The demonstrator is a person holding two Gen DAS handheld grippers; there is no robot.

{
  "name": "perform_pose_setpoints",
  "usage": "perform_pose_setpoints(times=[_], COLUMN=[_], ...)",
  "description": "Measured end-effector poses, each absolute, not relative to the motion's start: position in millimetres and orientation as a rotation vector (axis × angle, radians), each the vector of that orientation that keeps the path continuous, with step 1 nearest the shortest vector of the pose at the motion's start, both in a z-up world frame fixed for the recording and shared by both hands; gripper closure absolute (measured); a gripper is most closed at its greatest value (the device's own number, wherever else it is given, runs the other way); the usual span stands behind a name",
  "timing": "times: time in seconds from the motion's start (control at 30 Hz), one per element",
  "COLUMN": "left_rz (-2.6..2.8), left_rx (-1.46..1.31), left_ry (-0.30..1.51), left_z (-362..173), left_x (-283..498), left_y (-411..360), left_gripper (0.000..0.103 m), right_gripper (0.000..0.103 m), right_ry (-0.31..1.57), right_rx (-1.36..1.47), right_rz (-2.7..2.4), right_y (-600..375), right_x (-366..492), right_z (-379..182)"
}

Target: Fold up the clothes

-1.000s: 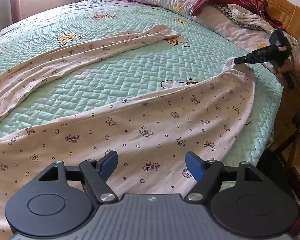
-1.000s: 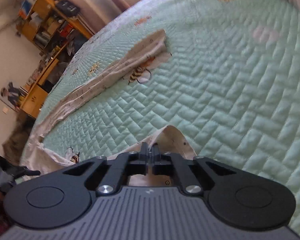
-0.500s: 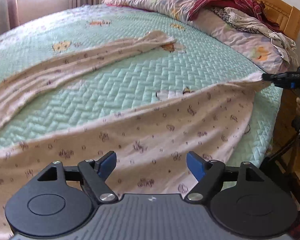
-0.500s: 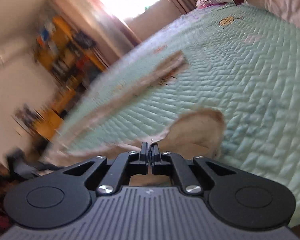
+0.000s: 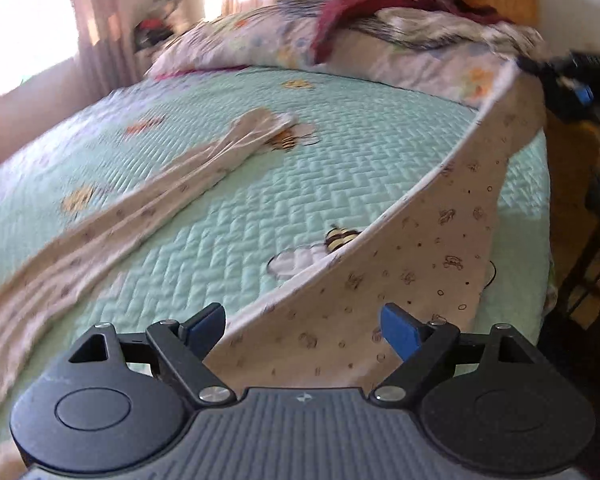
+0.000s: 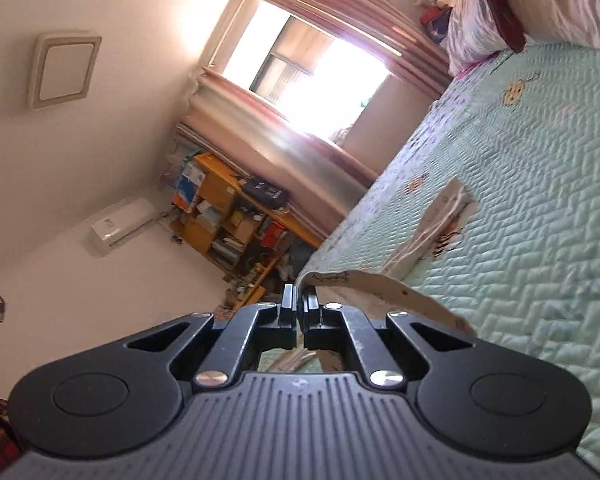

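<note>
Here the right gripper clenches the blurred garment; left gripper apparently released.

I see a mint-green quilted bedspread stitched in a herringbone pattern, dotted with yellow-and-black cartoon bees on white clouds. My pale cream trousers carry small brown printed bears, bees and rings. The left gripper has a black body and bright blue pads; the right gripper looks all black here. The pillow is pale lilac with faded pastel cartoon prints, and a dark red striped garment is draped over it. The curtains are dusty pink, the shelves orange wood, the walls white.
</note>
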State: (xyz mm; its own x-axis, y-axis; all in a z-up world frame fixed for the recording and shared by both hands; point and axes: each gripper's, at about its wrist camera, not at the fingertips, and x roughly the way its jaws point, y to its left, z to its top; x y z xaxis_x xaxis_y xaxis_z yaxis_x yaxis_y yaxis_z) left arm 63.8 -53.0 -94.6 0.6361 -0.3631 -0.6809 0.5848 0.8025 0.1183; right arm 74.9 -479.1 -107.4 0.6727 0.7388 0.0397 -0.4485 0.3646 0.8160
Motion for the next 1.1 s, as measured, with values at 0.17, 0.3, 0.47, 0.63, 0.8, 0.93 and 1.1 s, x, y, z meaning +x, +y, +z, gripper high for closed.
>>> perform_pose_setpoints(times=[0.17, 0.3, 0.47, 0.63, 0.8, 0.93, 1.1], left_rz=[-0.578, -0.58, -0.581, -0.616, -0.639, -0.638, -0.648], left_rx=[0.362, 0.314, 0.247, 0.113, 0.171, 0.185, 0.222], left_ry=[0.704, 0.741, 0.757, 0.757, 0.77, 0.764, 0.783], left_z=[-103.0, -108.4, -106.9, -97.0, -100.3, -100.8, -104.0], left_x=[76.3, 87.9, 101.3, 124.4, 134.8, 127.3, 116.6], left_y=[-64.4, -63.2, -59.1, -59.0, -82.6, -90.8, -94.7], left_gripper=[0.015, 0.015, 0.014, 0.013, 0.013, 0.013, 0.012], right_gripper=[0.1, 0.1, 0.1, 0.1, 0.1, 0.1, 0.093], right_ry=[0.397, 0.452, 0.498, 0.561, 0.602, 0.613, 0.714], right_rx=[0.903, 0.874, 0.866, 0.852, 0.827, 0.851, 0.784], right_rz=[0.754, 0.685, 0.645, 0.648, 0.612, 0.604, 0.588], right_y=[-482.5, -488.0, -493.0, -494.9, -499.8, -502.0, -493.0], right_x=[76.6, 79.0, 82.3, 78.0, 59.1, 46.1, 42.2], right_z=[-114.4, -123.4, -138.5, -152.3, -167.1, -181.2, -186.8])
